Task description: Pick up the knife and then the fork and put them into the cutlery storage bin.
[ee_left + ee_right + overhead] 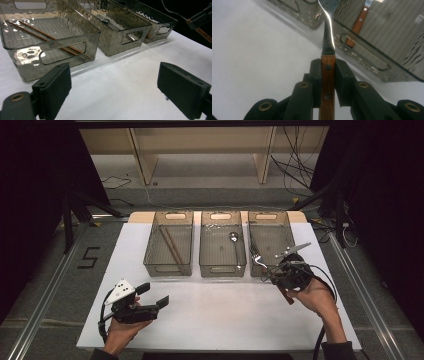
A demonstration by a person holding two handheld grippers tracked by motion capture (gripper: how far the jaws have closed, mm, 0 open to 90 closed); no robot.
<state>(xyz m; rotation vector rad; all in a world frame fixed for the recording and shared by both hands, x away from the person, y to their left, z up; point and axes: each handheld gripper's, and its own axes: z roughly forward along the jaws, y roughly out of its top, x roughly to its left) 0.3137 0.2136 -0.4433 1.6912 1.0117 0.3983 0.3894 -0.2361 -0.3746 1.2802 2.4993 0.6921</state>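
Right claw (328, 75) is clamping a fork's (328, 42) wooden, riveted handle; its curved steel neck is pointing at the ribbed smoky-plastic right bin (387, 37). Left claw (113, 92) is gaping wide over the white tabletop (120, 75), facing chopsticks (42, 37) in the left bin (62, 53).

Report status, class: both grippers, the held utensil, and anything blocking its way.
Right gripper shut on wooden-handled fork. Left gripper open, empty. Fork beside right bin, near wall ahead.
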